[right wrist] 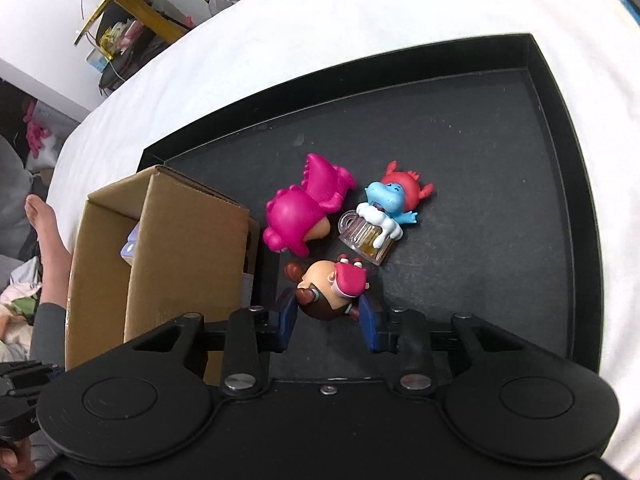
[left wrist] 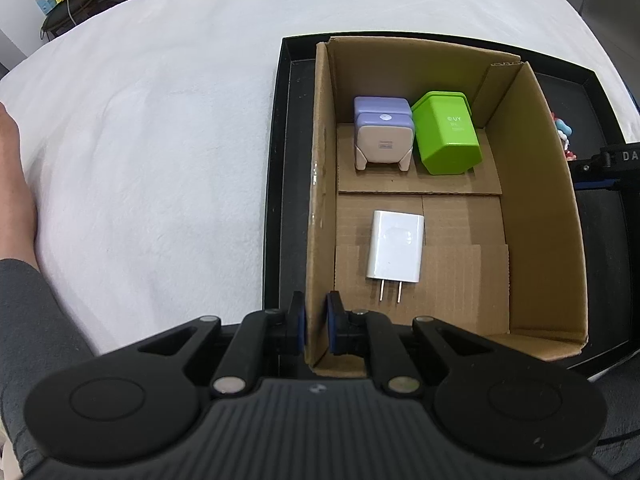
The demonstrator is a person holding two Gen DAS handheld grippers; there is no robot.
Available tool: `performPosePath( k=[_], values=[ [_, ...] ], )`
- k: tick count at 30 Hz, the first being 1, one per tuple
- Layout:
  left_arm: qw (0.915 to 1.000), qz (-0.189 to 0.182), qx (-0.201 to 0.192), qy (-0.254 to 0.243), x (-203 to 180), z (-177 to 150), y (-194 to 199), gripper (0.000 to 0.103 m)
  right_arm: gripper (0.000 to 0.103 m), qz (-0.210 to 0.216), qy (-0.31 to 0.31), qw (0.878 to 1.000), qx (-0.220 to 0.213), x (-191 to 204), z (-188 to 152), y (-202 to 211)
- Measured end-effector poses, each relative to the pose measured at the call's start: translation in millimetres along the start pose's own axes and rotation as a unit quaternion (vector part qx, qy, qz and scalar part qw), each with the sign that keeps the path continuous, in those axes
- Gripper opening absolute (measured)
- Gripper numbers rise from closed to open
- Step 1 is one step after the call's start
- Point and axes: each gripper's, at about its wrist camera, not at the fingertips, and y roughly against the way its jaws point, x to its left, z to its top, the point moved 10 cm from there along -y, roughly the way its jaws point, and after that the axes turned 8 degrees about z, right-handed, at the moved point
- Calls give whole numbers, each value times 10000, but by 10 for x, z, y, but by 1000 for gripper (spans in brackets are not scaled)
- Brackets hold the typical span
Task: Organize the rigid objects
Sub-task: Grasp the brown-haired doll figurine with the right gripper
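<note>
Left gripper (left wrist: 316, 326) clamps the cardboard box (left wrist: 320, 200) wall. Right gripper (right wrist: 329, 318) jaws apart, straddling the brown figurine (right wrist: 326, 292) on the black tray (right wrist: 480, 200) (contact seemingly absent). We should centre, then close gently.

The right gripper (right wrist: 328, 322) hangs over the near part of a black tray (right wrist: 560, 152), its blue pads (right wrist: 368, 324) spread to either side of a brown figurine with a pink cap (right wrist: 326, 290) lying on the tray floor; whether the pads touch it is unclear. Just beyond lie a magenta dinosaur toy (right wrist: 304, 212) and, to its right, a blue figure with a beer mug (right wrist: 380, 220), close together mid-tray. A cardboard box (right wrist: 176, 248) stands at the tray's left edge. The tray sits on a white cloth (right wrist: 320, 12).
</note>
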Motion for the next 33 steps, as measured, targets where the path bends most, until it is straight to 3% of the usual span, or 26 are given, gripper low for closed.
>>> performPosePath(
  k=[1,3,5,21,24,26,33],
  values=[
    [10000,4,-2,-12,1,-3,0,10,33,8,-2,10000,-7,5,-3,24],
    [10000,10,-5,-28,-2,-1,5,10,17,2,6,10000,-25,17,-10,74],
    [10000,12,-4,-19,-3,-1,5,9,11,2,-30,10000,-23,15,-20,127],
    [10000,13,-17,9,1,-2,3,10,11,-204,-83,9998,17,-53,-100,198],
    [10000,4,-29,-2,-2,0,1,10,17,-104,-113,9999,-36,-34,-63,221],
    [10000,8,-30,-9,2,-3,2,10,35,-29,-140,9999,-96,-10,-19,223],
    [10000,-22,-15,-14,7,1,3,10,50,-217,-178,9996,-62,-30,39,73]
  ],
)
